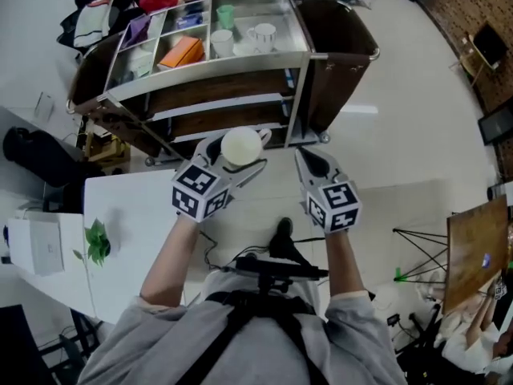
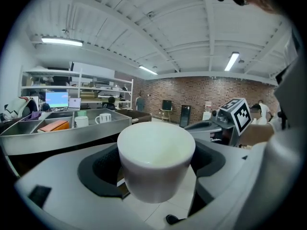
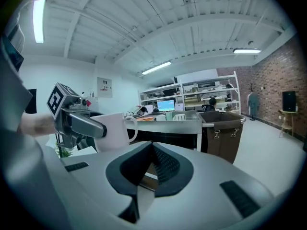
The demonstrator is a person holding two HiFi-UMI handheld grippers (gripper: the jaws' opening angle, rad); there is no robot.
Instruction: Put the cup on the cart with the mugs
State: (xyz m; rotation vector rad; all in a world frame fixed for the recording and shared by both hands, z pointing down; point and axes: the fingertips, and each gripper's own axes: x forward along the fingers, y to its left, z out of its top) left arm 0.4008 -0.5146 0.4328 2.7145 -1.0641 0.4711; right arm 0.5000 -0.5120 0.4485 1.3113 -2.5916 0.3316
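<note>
You've got the cup (image 2: 156, 164) clamped upright in the left gripper (image 1: 238, 157), jaws wide round it; the right gripper (image 3: 149, 152) is closed w/ nothing in it. Cup's still short of the cart (image 1: 208, 69) ahead of both tips, so approach + set-down by the mugs (image 1: 263, 34) are left. Left gripper view hides the cup's handle; right gripper view shows it.

Handle of cup (image 2: 156, 162): out of sight in our left gripper view.
Base of cup: left gripper (image 1: 237, 157) covers it, head view.
Left bins (image 1: 127, 61) of cart (image 1: 240, 65): contents too small for us to identify.
</note>
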